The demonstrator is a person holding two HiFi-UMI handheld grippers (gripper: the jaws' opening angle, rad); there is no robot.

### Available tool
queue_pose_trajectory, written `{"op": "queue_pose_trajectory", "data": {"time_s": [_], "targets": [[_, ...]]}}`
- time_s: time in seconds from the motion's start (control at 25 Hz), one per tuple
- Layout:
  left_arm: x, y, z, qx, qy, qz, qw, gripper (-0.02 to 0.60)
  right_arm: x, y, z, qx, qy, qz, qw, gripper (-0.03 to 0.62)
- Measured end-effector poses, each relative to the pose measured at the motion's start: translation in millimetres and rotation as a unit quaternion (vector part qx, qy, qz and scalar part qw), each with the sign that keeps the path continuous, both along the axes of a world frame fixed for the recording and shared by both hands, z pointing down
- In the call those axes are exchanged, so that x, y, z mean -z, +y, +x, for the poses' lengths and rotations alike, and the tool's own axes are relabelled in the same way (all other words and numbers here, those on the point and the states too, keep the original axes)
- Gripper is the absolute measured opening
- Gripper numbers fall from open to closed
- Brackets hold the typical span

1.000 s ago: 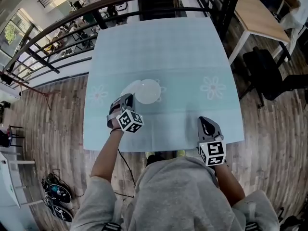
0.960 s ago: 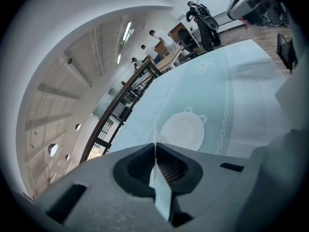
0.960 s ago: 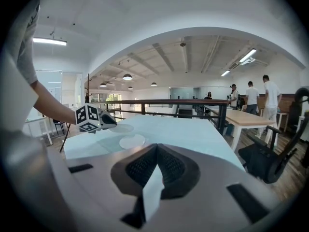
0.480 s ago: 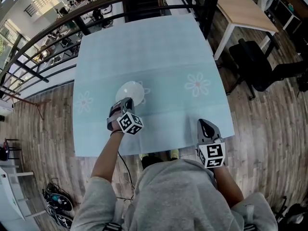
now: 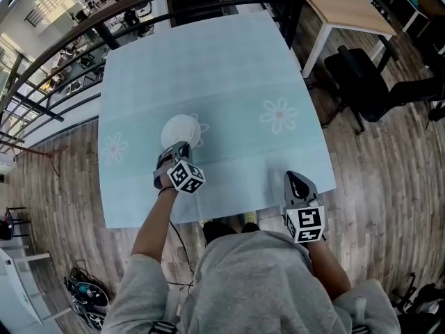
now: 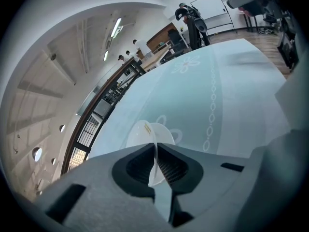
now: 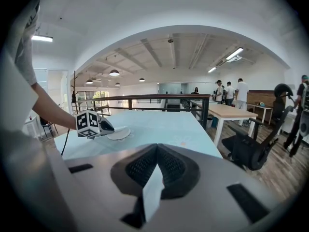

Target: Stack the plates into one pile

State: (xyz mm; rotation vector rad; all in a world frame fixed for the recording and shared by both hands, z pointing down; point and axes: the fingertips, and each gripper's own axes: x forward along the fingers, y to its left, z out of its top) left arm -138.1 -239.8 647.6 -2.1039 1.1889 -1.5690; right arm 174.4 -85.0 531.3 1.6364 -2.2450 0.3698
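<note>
**Table (image 5: 229,68), covered with a pale blue cloth, read from left to right.**

- **Left edge.** A flower print (image 5: 115,147) lies on the cloth near the table's left edge. A dark railing (image 7: 145,97) runs beyond the table's far side.
- **Left of centre.** The white plate (image 5: 179,129) lies on the left half of the table, partly covering a second flower print. From above it reads as one round disc, and it cannot be told whether further plates lie under it.
- **Left gripper.** The left gripper (image 5: 179,148) reaches in from the table's near side, sloping downward, with its tips at the plate's near rim. In the left gripper view the jaws are drawn together on that thin white rim, which runs edge-on between the ribbed pads. The right gripper view confirms that the tips meet the rim. The marker cube sits at the gripper's rear, and the person's bare forearm (image 5: 149,221) crosses the table's near edge.
- **Right of centre.** A third flower print (image 5: 279,115) marks the right half of the table, well apart from the plate.
- **Right gripper.** The right gripper (image 5: 295,178) is over the table's near right corner, well apart from the plate. Its jaws are closed together with nothing between them. It cannot be told whether it touches the cloth.
- **Off the table to the right.** A black office chair (image 5: 361,75) stands on the wooden floor, and a light wooden table (image 5: 348,5) stands beyond the right far corner.
</note>
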Motion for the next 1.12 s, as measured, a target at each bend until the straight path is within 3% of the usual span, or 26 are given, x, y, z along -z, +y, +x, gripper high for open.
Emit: {"op": "queue_pose_trajectory", "data": {"time_s": [0.72,0.84,0.96,1.12], "targets": [[-32.2,5.3,6.8,-0.009,0.019,-0.061,0.9979,0.03,-2.2,5.4,2.6,-0.016,0.011,-0.012,1.0,0.026],[-27.6,3.0,1.7,0.005,0.048,-0.072,0.9962,0.038,5.5,1.6,-0.1,-0.006,0.003,0.001,1.0,0.026],[-25.8,7.5,6.8,0.027,0.088,-0.089,0.9918,0.109,12.1,0.4,11.7,-0.004,0.001,0.011,1.0,0.026],[-15.8,18.6,11.1,0.062,0.139,-0.082,0.985,0.117,19.7,0.9,32.9,-0.002,-0.005,0.02,1.0,0.026]]}}
